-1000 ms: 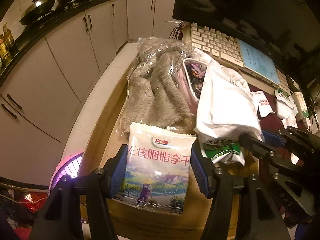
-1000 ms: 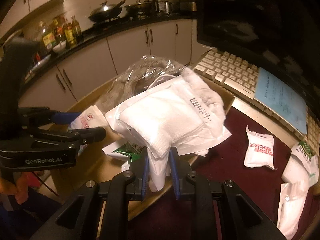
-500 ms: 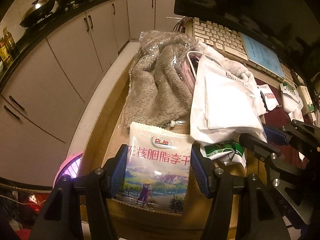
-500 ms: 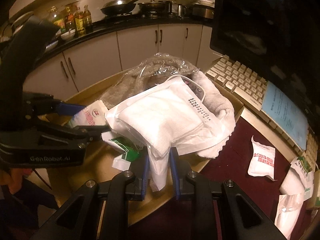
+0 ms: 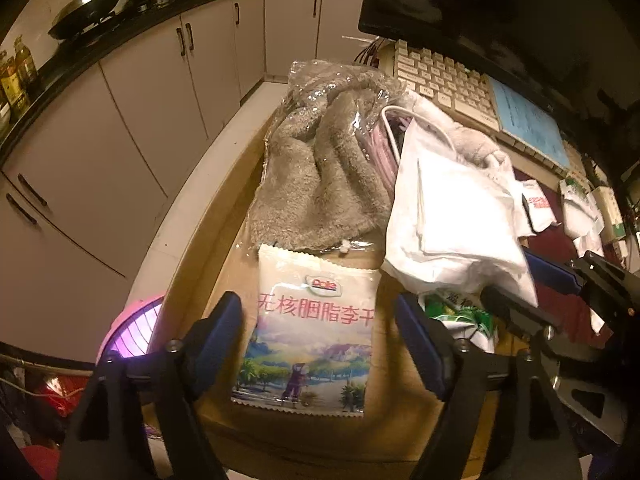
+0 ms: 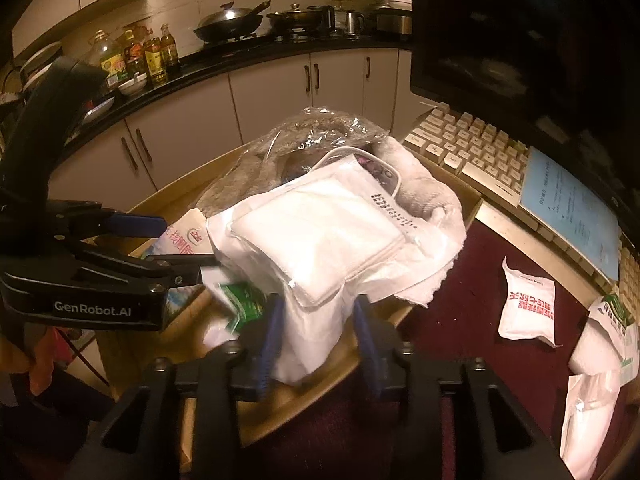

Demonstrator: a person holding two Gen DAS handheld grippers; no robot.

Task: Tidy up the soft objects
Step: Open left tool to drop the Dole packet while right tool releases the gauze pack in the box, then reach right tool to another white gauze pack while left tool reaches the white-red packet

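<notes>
Right wrist view, item one: right gripper (image 6: 316,330), jaws parted a little wider than the neck of the white cloth pack (image 6: 320,240) that stands between them. Whether the pads bear on the plastic cannot be told; it reads as a release in progress. The pack lies over the near rim of the cardboard box (image 6: 472,200), its bulk toward 12 o'clock, its tail hanging down between the fingers.

Item two: green-printed sachet (image 6: 242,300), at 9 o'clock of the pack, partly under it.

Item three: left gripper (image 5: 318,320), jaws wide open, holding nothing, straddling the Dole fruit pouch (image 5: 312,328), which lies flat on the box floor without touching either finger.

Item four: grey plush towel in clear film (image 5: 320,176), at 12 o'clock of the pouch, filling the far end of the box.

Item five: loose white sachets (image 6: 528,304) on the dark red mat (image 6: 472,280), at 3 o'clock, outside the box.

Handling note, as judgement: the pack looks unbalanced on the rim. Best nudged toward 12 o'clock until its weight sits inside the box, then the jaws opened fully and drawn straight back toward 6 o'clock, so the slack film does not snag and drag out.
</notes>
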